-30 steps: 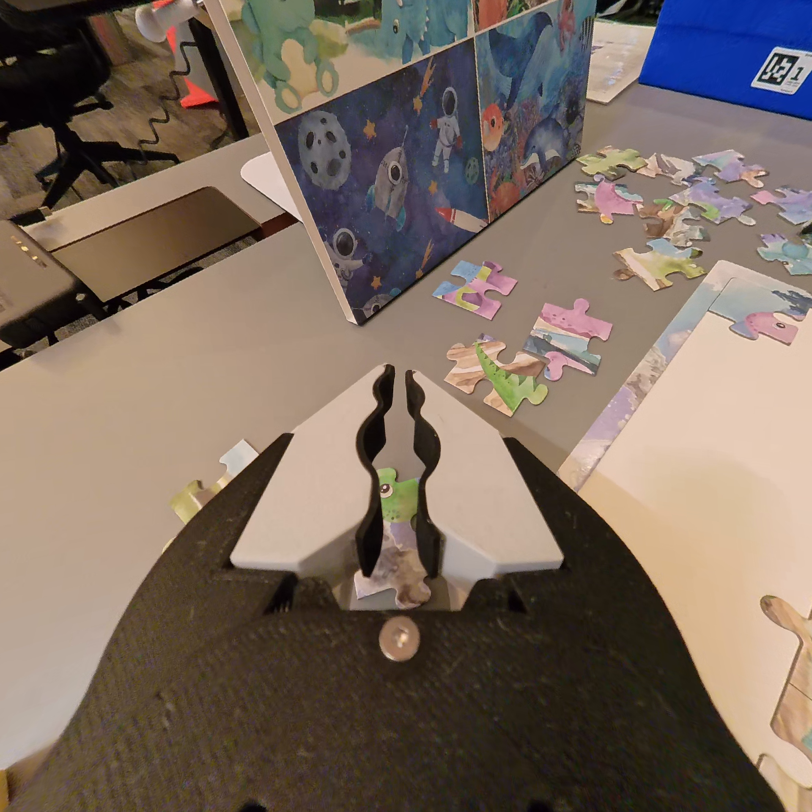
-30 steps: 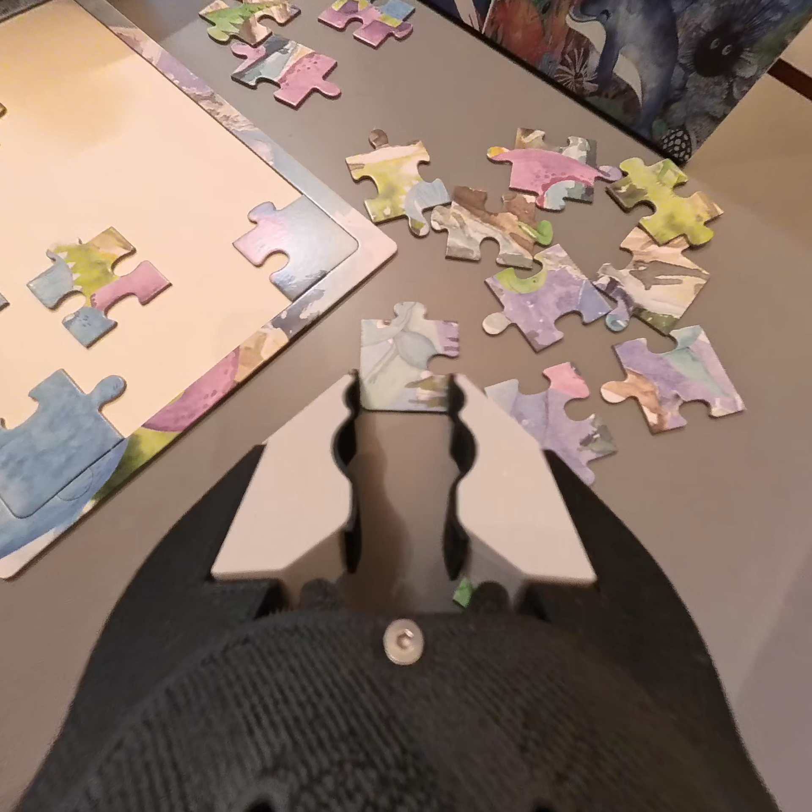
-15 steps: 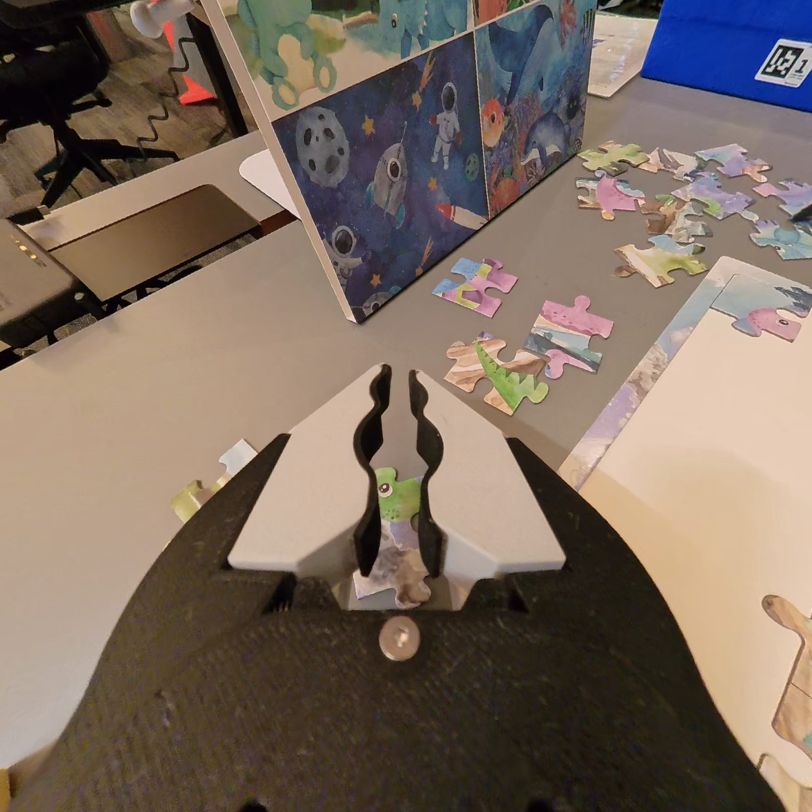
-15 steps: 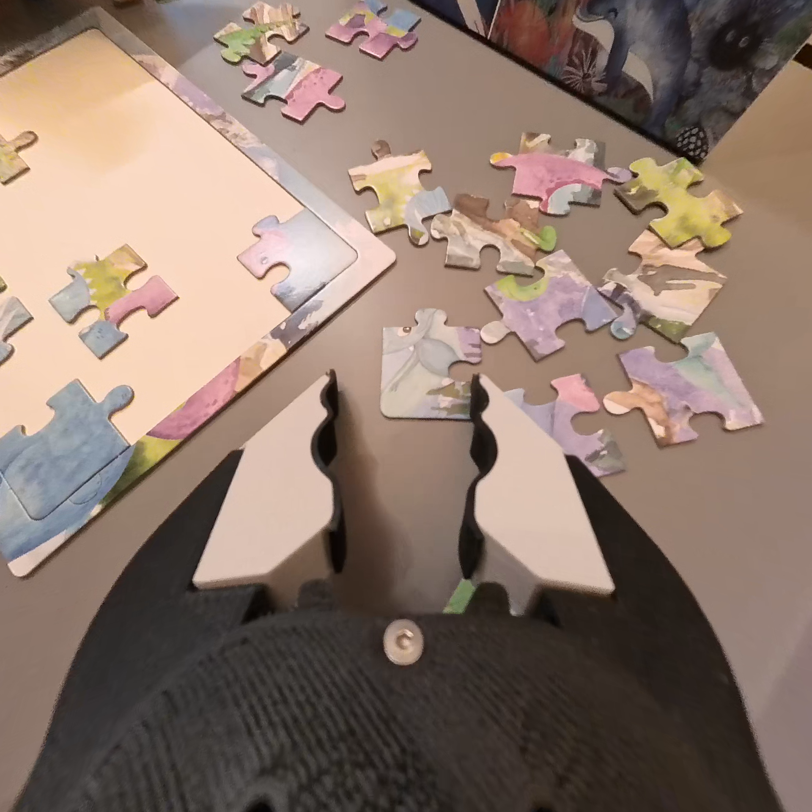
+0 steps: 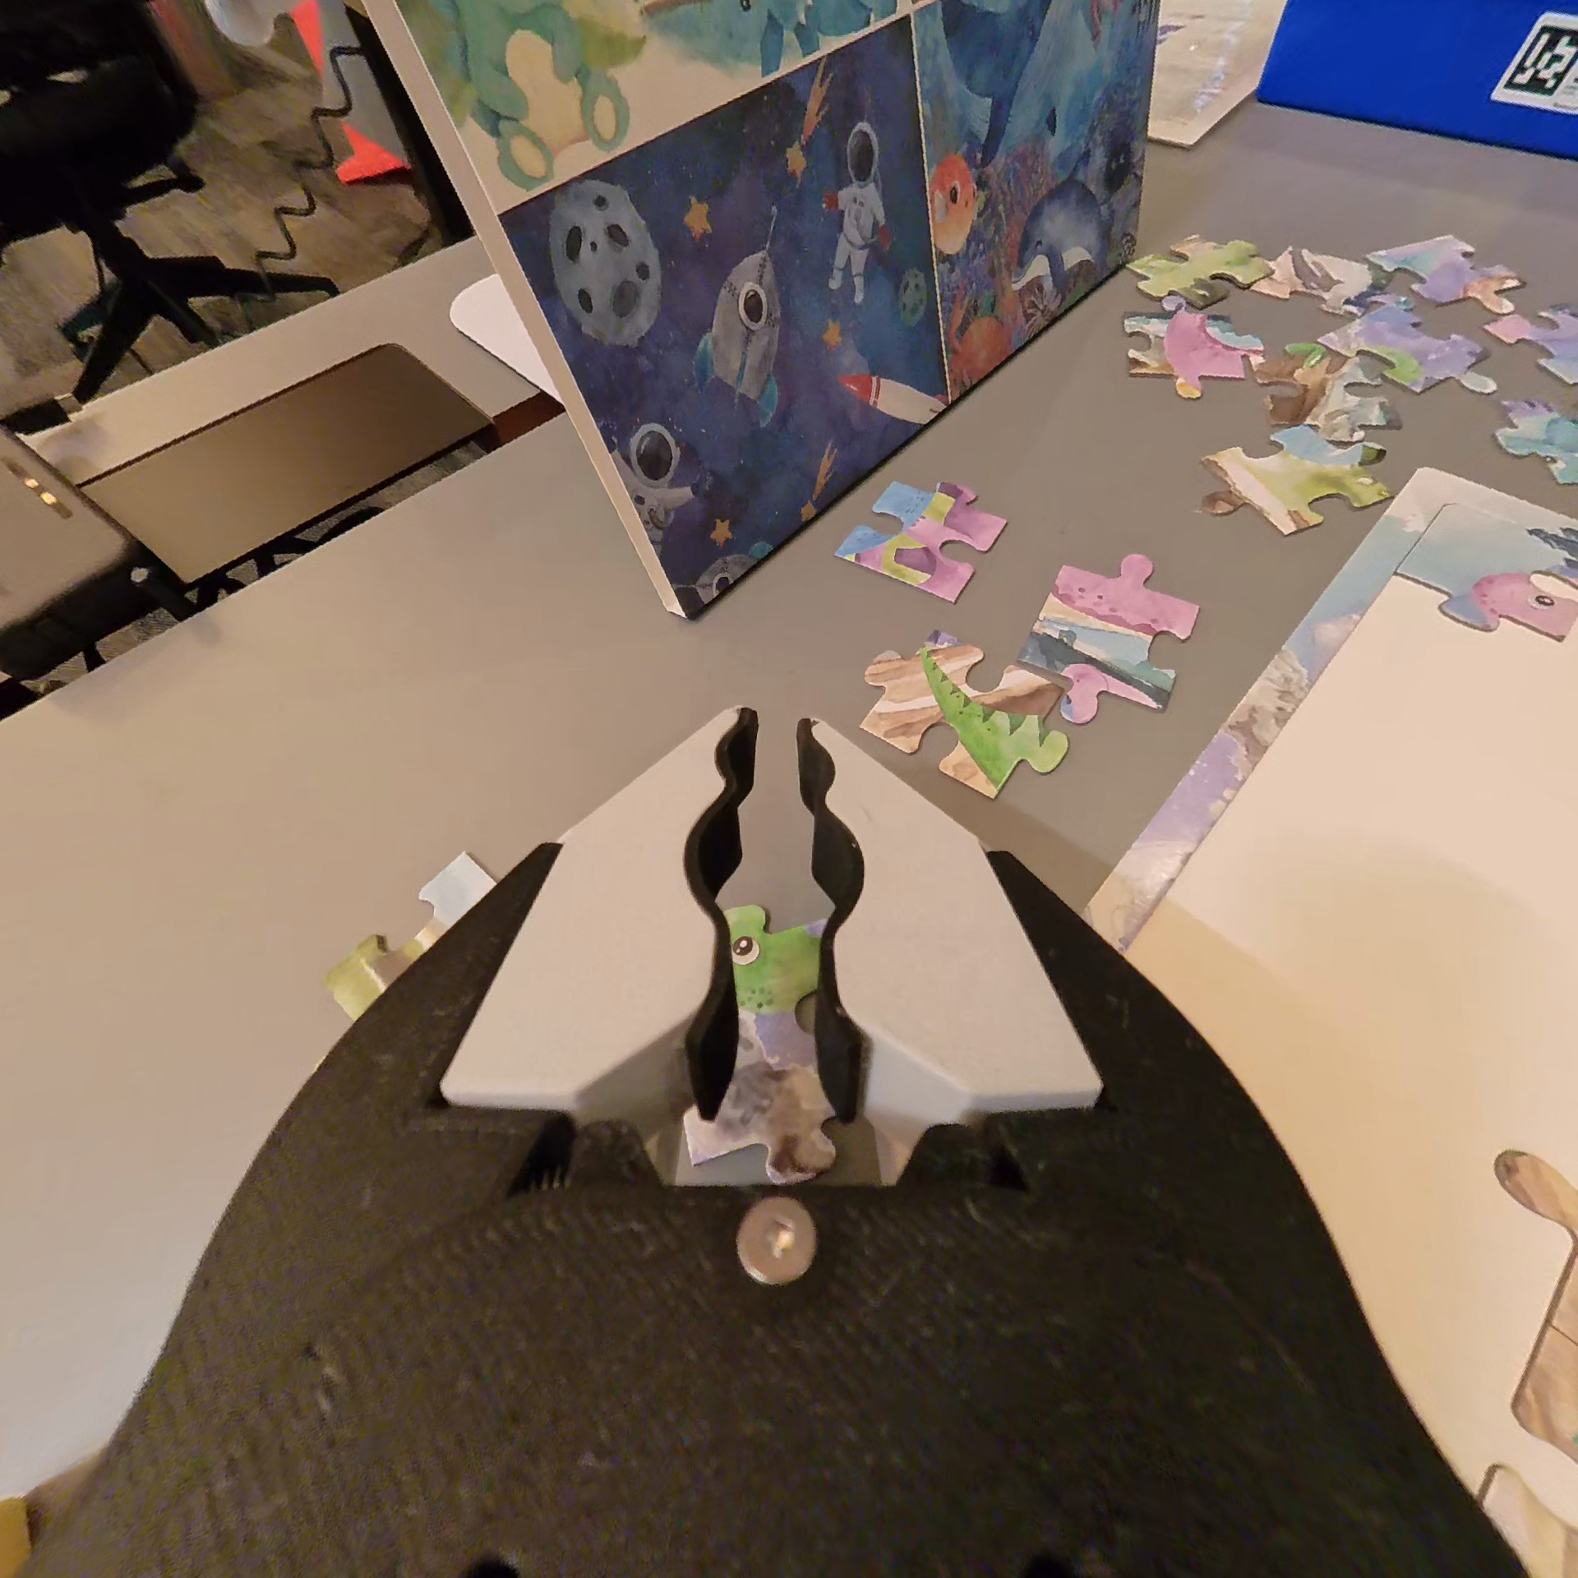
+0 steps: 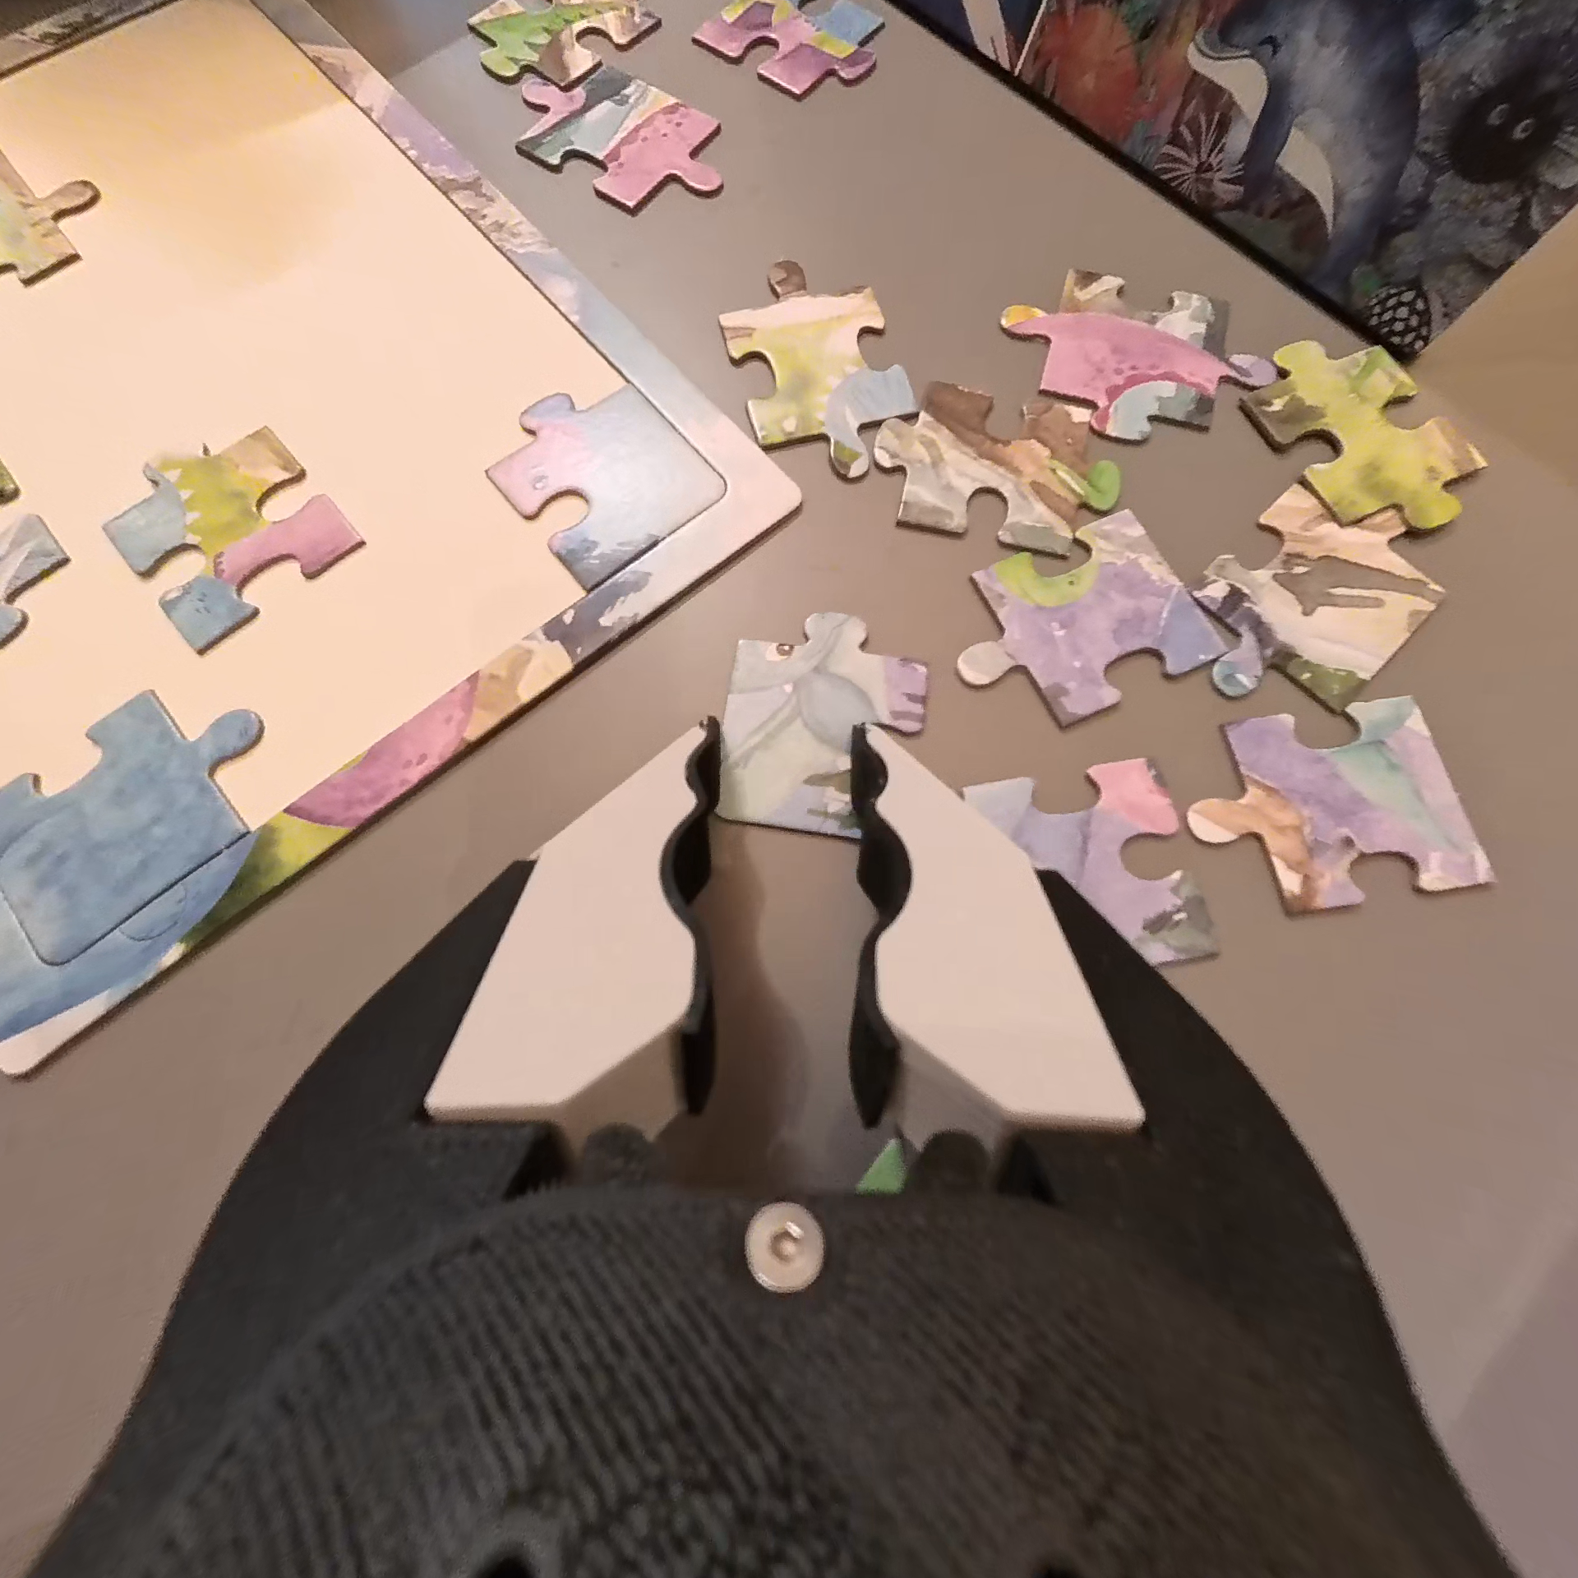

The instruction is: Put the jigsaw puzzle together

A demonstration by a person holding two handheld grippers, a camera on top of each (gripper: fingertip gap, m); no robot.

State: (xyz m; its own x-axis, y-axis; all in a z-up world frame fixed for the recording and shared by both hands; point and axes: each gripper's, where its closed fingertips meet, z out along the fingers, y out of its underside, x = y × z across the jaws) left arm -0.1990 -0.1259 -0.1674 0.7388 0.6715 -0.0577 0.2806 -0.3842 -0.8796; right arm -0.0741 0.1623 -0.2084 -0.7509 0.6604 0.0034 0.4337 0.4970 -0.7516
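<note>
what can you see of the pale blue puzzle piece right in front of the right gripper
The pale blue and grey cardboard puzzle piece lies flat, picture side up, on the grey table, just outside the puzzle tray's corner. It shows a rounded tab on its far edge, a lilac patch by a notch on its right side, and a straight near edge. The right gripper straddles its near part, fingertips at either side; whether they touch it is unclear.

— From my right gripper (image 6: pixel 786 743), where's the tray (image 6: pixel 751 478)?
— Far left on the table (image 6: pixel 854 222). Loose pieces (image 6: pixel 1101 623) lie right of it; one piece (image 6: pixel 803 726) sits between my fingertips. The box (image 6: pixel 1281 128) stands far right.
</note>
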